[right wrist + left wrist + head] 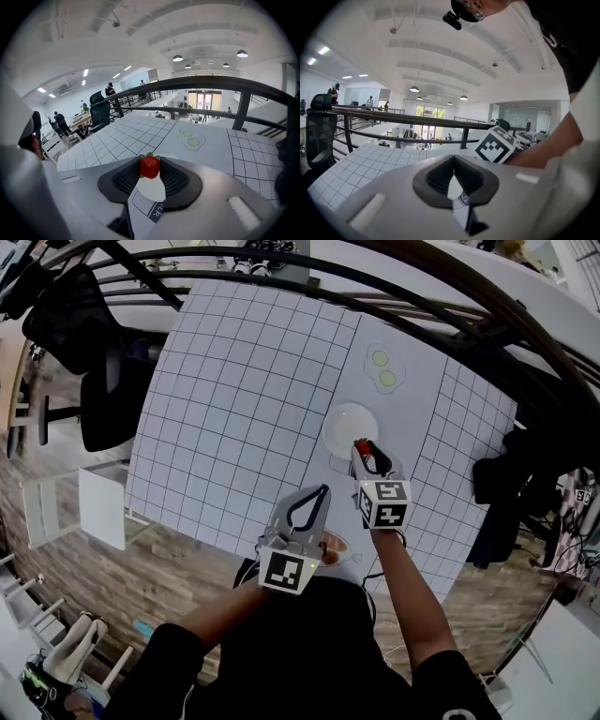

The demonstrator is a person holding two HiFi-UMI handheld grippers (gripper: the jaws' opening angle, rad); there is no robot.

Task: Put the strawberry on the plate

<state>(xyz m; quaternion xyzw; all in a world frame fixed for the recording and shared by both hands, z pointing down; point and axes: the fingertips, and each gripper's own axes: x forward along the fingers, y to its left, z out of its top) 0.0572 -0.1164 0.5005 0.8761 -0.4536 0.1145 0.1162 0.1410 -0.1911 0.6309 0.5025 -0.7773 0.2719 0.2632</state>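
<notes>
My right gripper (150,176) pinches the strawberry (149,166) at its jaw tips, above the near rim of the plate (339,420); my left gripper (323,490) is closed, empty.

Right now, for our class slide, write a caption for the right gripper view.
Right hand-held gripper grips a small red strawberry over the white gridded table.

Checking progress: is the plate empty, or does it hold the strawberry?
Empty. The plate shows bare white inside; the strawberry sits clamped between the right gripper's jaws, near the plate's rim.
</notes>
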